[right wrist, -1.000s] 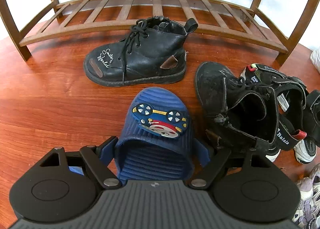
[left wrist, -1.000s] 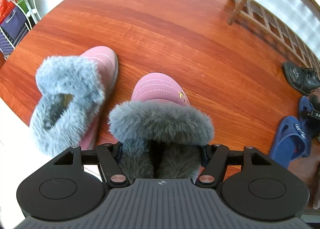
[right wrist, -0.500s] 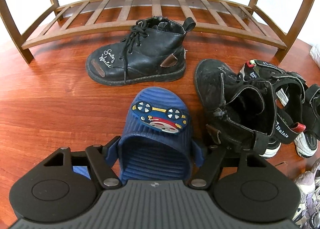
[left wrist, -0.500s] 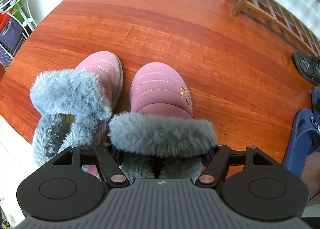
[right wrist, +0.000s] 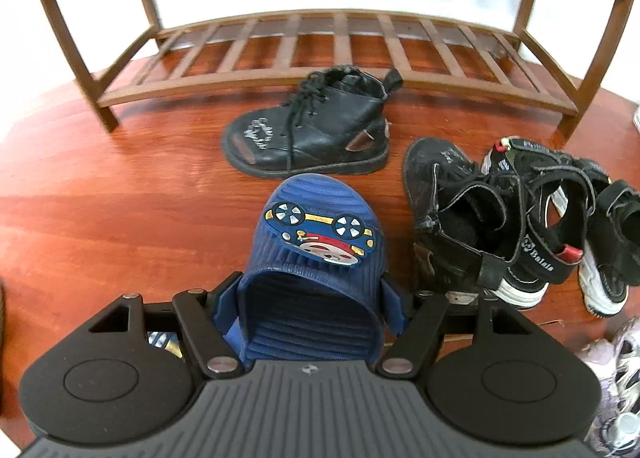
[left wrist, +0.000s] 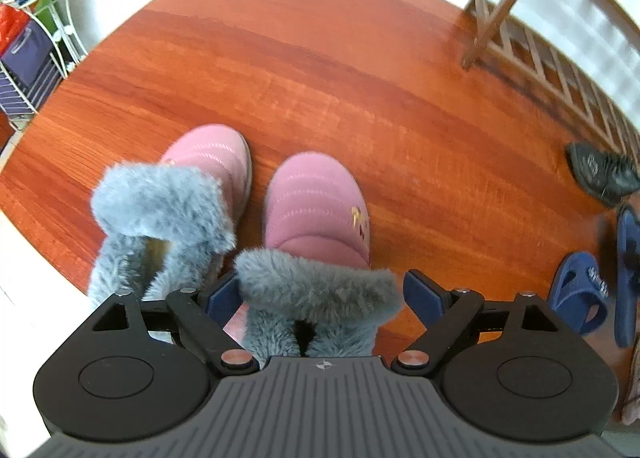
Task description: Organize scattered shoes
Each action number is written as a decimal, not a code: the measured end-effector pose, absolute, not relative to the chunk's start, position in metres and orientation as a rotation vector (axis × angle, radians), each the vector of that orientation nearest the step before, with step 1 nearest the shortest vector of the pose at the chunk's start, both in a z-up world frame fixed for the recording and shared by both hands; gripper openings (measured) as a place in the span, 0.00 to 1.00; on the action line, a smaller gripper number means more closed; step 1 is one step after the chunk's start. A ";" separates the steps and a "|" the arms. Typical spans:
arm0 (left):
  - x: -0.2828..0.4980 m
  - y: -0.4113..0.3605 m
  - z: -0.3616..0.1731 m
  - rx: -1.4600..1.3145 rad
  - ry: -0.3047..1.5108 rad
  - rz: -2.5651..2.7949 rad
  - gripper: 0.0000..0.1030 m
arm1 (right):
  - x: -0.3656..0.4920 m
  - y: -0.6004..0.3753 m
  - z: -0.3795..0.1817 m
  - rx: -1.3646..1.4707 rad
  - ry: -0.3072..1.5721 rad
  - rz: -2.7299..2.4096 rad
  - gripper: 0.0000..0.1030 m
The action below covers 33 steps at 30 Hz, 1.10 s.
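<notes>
Right wrist view: biggest thing is the wooden shoe rack (right wrist: 344, 38), slats bare as far as visible, standing on the red-brown floor (right wrist: 100, 210). Just in front of it, a black lace-up boot (right wrist: 312, 130) lies side-on. To the right, a second black boot (right wrist: 448, 210) sits touching a pair of black/white strap sneakers (right wrist: 560, 226). Centre, a blue slipper w/ car badge (right wrist: 316, 250) sits between the right gripper (right wrist: 312, 310) pads; jaws pressed in on both sides of its strap, so gripping it. Can't tell if the sole is off the floor.

Left wrist view: two pink fur-cuffed boots, side by side, toes pointing away. The left pink boot (left wrist: 180, 198) stands free. The right pink boot (left wrist: 316, 226) has its cuff between the left gripper (left wrist: 320, 294) fingers (left wrist: 424, 294), but there's a clear gap on the right side, so jaws are spread, not clamping. A blue slipper pair (left wrist: 600, 278) and one dark boot (left wrist: 600, 174) sit far right, near the rack leg.

Step, as I read it: pink pair lined up w/ left jaws loose around one; right holds the blue slipper. That fits either just-set or about-to-grab for the pink boot. Right's load prob. needs a spot by its mate or on the rack: keep it level, clear the black boot ahead.
</notes>
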State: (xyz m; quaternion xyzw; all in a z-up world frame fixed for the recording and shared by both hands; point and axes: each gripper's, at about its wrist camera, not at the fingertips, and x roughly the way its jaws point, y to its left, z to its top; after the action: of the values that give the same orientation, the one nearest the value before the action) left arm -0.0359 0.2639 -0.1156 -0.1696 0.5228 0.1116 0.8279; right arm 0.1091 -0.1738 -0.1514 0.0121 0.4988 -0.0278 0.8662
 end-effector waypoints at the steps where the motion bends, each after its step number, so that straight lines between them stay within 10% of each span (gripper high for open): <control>1: -0.036 0.264 -0.108 -0.361 1.087 0.241 0.86 | 0.104 -0.173 -0.147 0.018 1.041 -0.045 0.73; 33: 0.013 0.059 -0.086 -0.142 1.160 -0.136 0.92 | -0.025 -0.268 -0.151 -0.049 1.055 -0.150 0.73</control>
State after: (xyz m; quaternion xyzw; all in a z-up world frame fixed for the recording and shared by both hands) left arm 0.0126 0.0586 -0.0861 -0.0670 0.5469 -0.0643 0.8320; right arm -0.0247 -0.2684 -0.1515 -0.0234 0.5030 -0.0714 0.8610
